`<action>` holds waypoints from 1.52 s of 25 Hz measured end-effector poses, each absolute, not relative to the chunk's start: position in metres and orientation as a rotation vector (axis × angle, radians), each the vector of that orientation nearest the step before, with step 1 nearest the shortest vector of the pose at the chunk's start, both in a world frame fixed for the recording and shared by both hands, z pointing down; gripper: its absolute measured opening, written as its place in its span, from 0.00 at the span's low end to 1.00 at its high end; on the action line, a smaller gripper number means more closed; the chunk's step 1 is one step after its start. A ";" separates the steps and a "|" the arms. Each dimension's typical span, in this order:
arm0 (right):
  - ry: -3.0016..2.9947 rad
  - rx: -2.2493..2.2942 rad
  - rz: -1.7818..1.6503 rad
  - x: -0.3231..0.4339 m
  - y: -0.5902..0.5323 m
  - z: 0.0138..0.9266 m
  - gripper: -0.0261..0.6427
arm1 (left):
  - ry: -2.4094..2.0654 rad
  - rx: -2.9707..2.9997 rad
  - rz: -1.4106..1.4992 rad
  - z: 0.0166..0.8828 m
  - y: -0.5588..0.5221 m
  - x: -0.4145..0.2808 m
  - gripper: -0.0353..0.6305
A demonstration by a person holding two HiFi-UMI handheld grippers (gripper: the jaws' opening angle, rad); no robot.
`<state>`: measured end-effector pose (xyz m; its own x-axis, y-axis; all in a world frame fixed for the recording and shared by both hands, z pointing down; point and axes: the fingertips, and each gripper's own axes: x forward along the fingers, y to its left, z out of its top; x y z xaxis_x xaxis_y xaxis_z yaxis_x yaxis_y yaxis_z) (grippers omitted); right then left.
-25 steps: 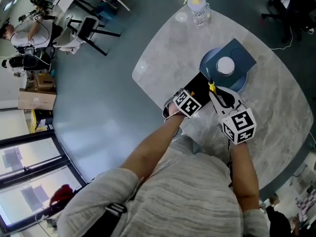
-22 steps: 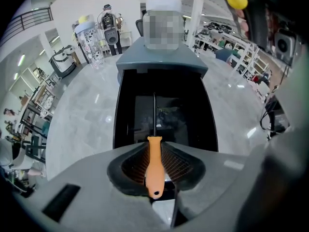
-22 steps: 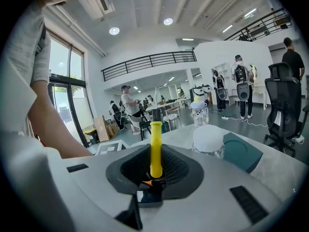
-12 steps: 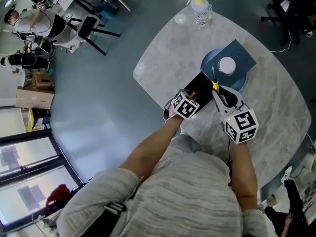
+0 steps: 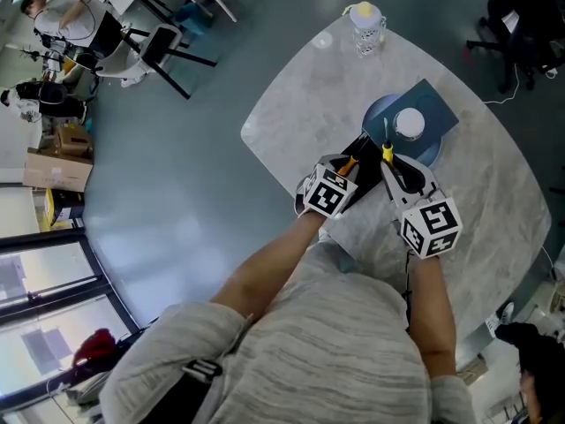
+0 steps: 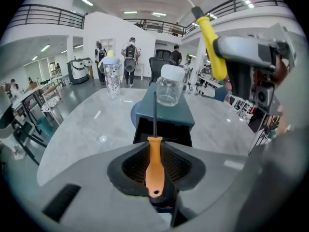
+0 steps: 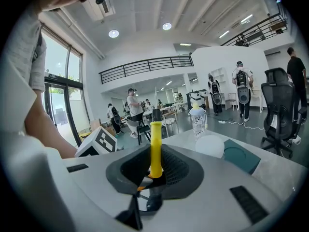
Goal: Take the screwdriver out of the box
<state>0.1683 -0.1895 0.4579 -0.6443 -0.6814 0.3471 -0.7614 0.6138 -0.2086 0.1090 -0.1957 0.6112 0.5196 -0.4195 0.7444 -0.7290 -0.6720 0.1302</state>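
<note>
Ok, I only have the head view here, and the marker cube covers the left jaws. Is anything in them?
Observer: Yes. The left gripper is shut on an orange screwdriver, pads on its handle, shaft pointing toward the black box.
Operator: And the right one?
Observer: The right gripper is shut on a yellow screwdriver, gripped by its handle.
Operator: That white disc past the box?
Observer: It is the lid of a clear glass jar standing on the teal slab.
</note>
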 end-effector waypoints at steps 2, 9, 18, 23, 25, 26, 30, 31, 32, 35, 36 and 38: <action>-2.612 1.195 0.499 0.166 -0.191 0.453 0.14 | -0.956 2.356 0.917 0.594 -0.202 0.110 0.18; -2.623 1.232 0.489 0.161 -0.191 0.441 0.14 | -0.996 2.415 0.651 0.534 -0.221 0.111 0.18; -2.626 1.318 0.490 0.164 -0.195 0.427 0.14 | -0.965 2.481 0.362 0.466 -0.235 0.116 0.18; -2.640 1.372 0.485 0.163 -0.199 0.414 0.14 | -0.938 2.522 0.238 0.430 -0.240 0.115 0.18; -2.646 1.390 0.479 0.163 -0.199 0.409 0.14 | -0.928 2.542 0.194 0.416 -0.240 0.115 0.18; -2.648 1.398 0.474 0.162 -0.199 0.406 0.14 | -0.921 2.552 0.173 0.409 -0.240 0.115 0.18; -2.652 1.434 0.454 0.163 -0.201 0.392 0.14 | -0.888 2.591 0.106 0.384 -0.241 0.116 0.18; -2.653 1.445 0.448 0.165 -0.201 0.389 0.14 | -0.878 2.601 0.091 0.379 -0.240 0.117 0.18; -2.654 1.458 0.444 0.167 -0.201 0.387 0.14 | -0.868 2.609 0.077 0.375 -0.240 0.119 0.18; -2.664 1.497 0.437 0.176 -0.199 0.379 0.14 | -0.844 2.622 0.033 0.365 -0.238 0.124 0.18; -2.669 1.509 0.430 0.178 -0.198 0.377 0.14 | -0.835 2.626 0.017 0.362 -0.237 0.126 0.18; -2.679 1.532 0.413 0.184 -0.195 0.373 0.14 | -0.810 2.640 -0.016 0.357 -0.234 0.130 0.18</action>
<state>0.1839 -0.1950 0.3725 -0.5152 -0.8430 0.1546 -0.8504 0.4805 -0.2143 0.1304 -0.2344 0.3574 0.8342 -0.5427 0.0982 -0.5385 -0.7630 0.3577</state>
